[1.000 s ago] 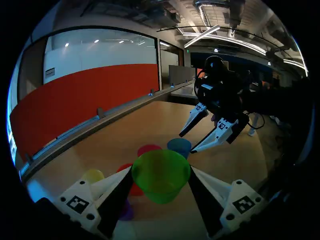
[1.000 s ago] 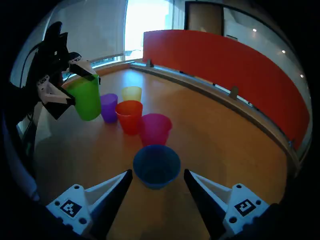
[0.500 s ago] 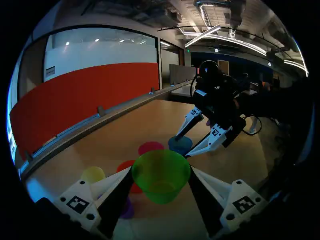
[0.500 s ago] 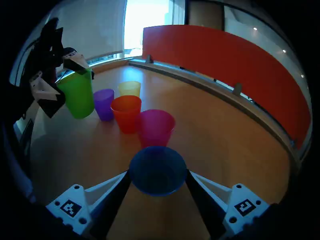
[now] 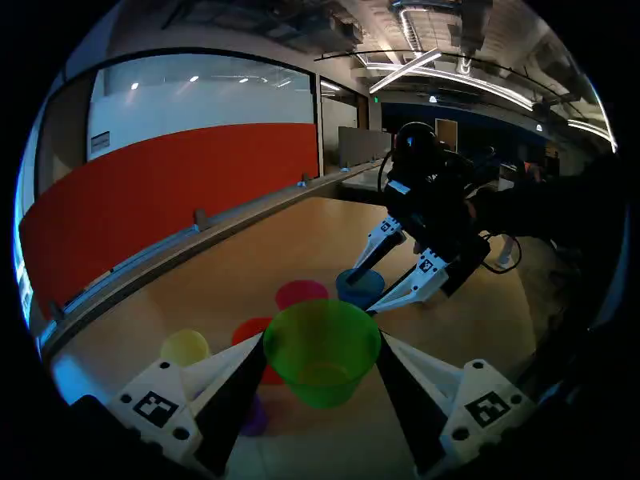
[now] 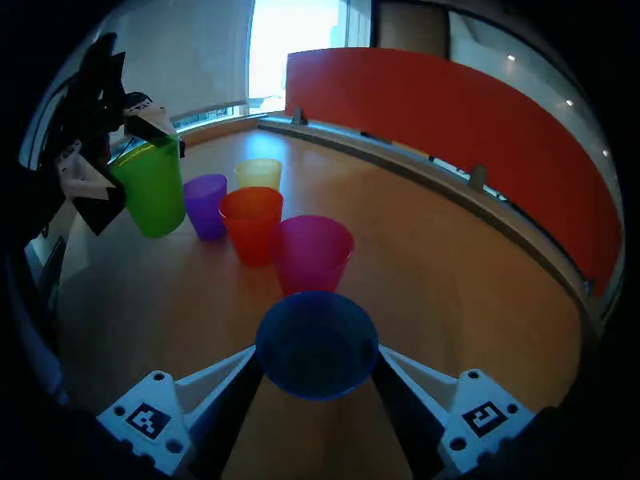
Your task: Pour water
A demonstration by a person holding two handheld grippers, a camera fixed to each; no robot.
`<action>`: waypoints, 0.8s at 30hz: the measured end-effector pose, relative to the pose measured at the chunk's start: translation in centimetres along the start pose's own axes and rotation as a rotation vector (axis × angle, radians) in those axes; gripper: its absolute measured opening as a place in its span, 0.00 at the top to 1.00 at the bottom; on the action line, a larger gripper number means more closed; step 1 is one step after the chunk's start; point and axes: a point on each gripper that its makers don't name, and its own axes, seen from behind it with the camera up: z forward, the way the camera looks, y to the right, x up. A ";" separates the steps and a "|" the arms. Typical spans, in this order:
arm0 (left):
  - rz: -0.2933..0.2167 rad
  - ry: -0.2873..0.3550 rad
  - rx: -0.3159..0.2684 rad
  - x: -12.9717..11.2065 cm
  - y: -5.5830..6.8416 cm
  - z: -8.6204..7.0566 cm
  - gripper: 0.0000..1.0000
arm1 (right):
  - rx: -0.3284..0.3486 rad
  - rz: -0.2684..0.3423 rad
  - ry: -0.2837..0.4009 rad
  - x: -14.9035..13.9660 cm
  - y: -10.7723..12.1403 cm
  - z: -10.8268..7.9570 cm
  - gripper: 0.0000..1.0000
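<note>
while the left gripper (image 5: 320, 346) pinches the green cup (image 5: 322, 360) between both fingers, rim up and mouth facing the camera, the cup sits near centre of the left gripper view. the inside of the green cup looks pale at the bottom, cannot tell if that is water.

far across the wooden table (image 5: 264, 248), the right gripper (image 5: 366, 290) reaches down with a finger on each side of the blue cup (image 5: 362, 282). a dark-sleeved person holds it at far right.

right gripper view: the right gripper (image 6: 317, 354) has both fingers pressed against the sides of the blue cup (image 6: 317, 344), so it is pinched near centre. the cup's inside is dark, contents cannot be told.

just beyond the blue cup stands a magenta cup (image 6: 312, 252), then an orange cup (image 6: 252, 224) to its far left. a purple cup (image 6: 204, 204) and a yellow cup (image 6: 258, 172) stand farther still. all four stand upright on the table (image 6: 448, 288), close together in a loose cluster.

at far left the left gripper (image 6: 144, 168) clamps the green cup (image 6: 152, 192), which leans slightly, just beside the purple cup. a red wall panel (image 6: 448, 120) runs along the table's far right edge.
</note>
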 end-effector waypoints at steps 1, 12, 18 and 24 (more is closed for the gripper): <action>-0.001 0.000 0.000 0.0 0.0 0.0 0.11 | -0.001 0.000 0.001 0.0 0.0 0.0 0.10; -0.005 0.008 0.014 0.2 -0.2 -0.4 0.11 | -0.023 0.007 0.039 0.8 0.4 -1.0 0.10; -0.011 0.027 0.033 0.7 -0.4 -1.0 0.11 | -0.034 0.013 0.112 3.6 0.3 -2.7 0.10; -0.018 0.063 0.058 1.7 -0.6 -2.1 0.11 | -0.041 0.021 0.209 7.1 -0.2 -4.8 0.10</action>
